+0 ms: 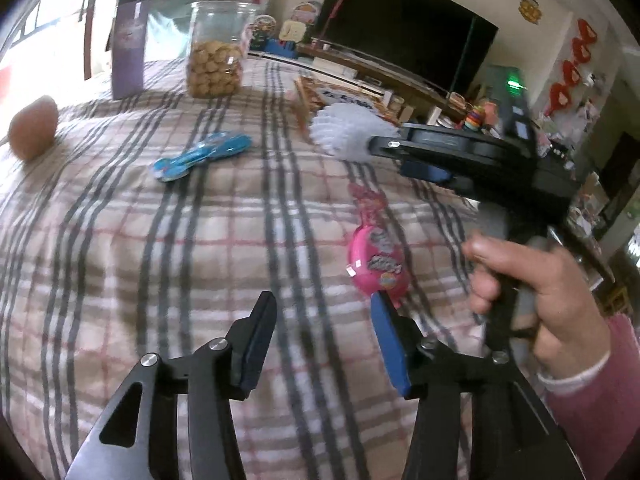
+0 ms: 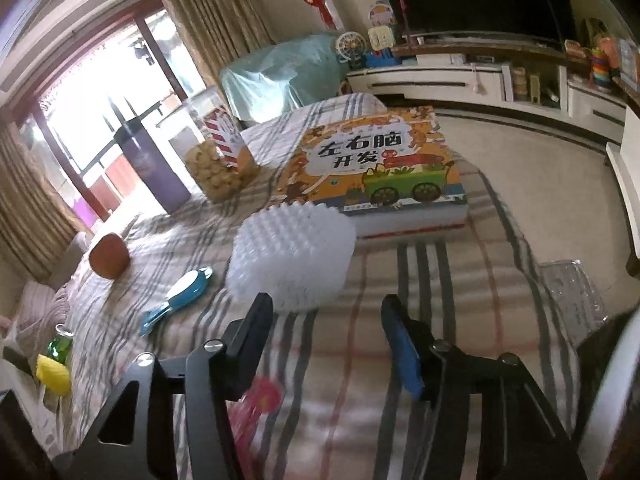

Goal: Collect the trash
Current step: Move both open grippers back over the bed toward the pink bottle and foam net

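On the plaid cloth (image 1: 200,248), pink wrapper (image 1: 374,258) lengthwise, tail away.

We see soft woven plaid cloth on the bed (image 1: 160,260), glossy pink plastic wrapper (image 1: 374,256), clear plastic cookie jar (image 1: 216,48), white knobbly foam net (image 2: 292,256), glossy printed book cover (image 2: 372,164), matt black hand-held gripper (image 1: 320,344) with blue rubbery pads.
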Demonstrator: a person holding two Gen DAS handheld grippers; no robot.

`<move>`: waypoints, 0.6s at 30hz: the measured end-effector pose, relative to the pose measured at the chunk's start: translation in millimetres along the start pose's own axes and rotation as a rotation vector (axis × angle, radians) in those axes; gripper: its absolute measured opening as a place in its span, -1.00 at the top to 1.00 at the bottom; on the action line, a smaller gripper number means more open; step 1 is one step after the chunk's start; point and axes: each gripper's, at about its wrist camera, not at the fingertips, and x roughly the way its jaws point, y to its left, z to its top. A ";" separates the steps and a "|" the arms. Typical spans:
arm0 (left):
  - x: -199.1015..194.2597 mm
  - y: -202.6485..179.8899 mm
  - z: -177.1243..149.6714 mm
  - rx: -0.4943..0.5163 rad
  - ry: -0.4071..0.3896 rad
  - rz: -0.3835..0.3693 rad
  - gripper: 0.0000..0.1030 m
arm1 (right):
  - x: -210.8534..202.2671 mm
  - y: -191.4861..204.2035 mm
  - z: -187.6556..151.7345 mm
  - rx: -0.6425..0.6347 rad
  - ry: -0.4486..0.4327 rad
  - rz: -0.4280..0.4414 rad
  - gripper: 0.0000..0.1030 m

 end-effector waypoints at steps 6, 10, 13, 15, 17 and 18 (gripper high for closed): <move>18.8 -16.5 10.2 0.049 0.031 -0.007 -0.18 | 7.6 -7.1 5.2 0.025 0.023 0.067 0.70; 34.2 -30.6 17.5 0.087 0.037 0.014 -0.19 | -15.7 -14.3 -0.6 0.038 -0.013 0.084 0.71; 46.0 -40.2 20.5 0.123 0.043 0.059 -0.08 | -34.3 -21.7 -8.4 0.052 -0.033 0.079 0.71; 52.7 -44.2 21.7 0.142 0.052 0.079 0.13 | -47.9 -26.9 -16.7 0.062 -0.039 0.075 0.71; 51.1 -47.7 19.5 0.146 0.045 0.081 0.15 | -59.5 -30.0 -23.6 0.066 -0.048 0.070 0.71; 49.9 -47.0 19.2 0.143 0.040 0.081 0.15 | -66.9 -32.2 -28.9 0.071 -0.052 0.067 0.71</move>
